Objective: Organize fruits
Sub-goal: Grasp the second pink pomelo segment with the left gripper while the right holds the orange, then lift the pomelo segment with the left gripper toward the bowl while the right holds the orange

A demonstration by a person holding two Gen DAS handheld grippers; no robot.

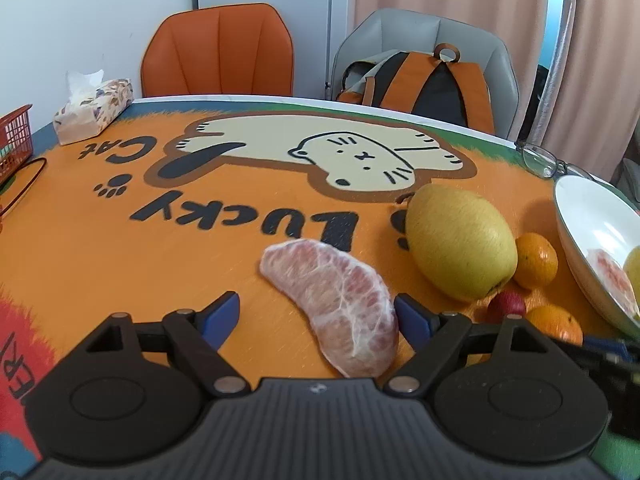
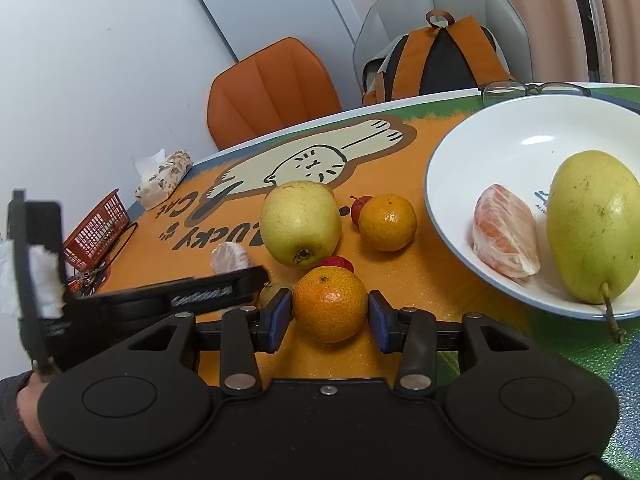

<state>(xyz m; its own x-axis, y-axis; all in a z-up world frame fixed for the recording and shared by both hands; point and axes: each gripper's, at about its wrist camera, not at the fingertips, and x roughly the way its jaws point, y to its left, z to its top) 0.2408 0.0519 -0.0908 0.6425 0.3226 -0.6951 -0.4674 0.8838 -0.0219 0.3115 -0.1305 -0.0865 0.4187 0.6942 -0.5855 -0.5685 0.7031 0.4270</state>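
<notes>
In the left wrist view my left gripper [image 1: 318, 312] is open around a peeled pomelo segment [image 1: 340, 304] lying on the orange mat; the right pad touches it, the left pad stands apart. A yellow pear [image 1: 460, 240], two oranges [image 1: 536, 260] [image 1: 556, 322] and a small red fruit [image 1: 506, 306] lie to its right. In the right wrist view my right gripper [image 2: 330, 316] has its pads on both sides of an orange [image 2: 330, 304]. The white bowl [image 2: 500, 136] holds a pomelo segment [image 2: 506, 236] and a pear [image 2: 592, 224].
A second orange [image 2: 386, 222], pear [image 2: 300, 224] and small red fruits [image 2: 358, 208] lie on the mat. A tissue pack [image 1: 94, 108] and red basket [image 1: 14, 136] stand at the far left. Glasses [image 1: 540, 160] lie behind the bowl. Two chairs and a backpack [image 1: 428, 84] stand beyond the table.
</notes>
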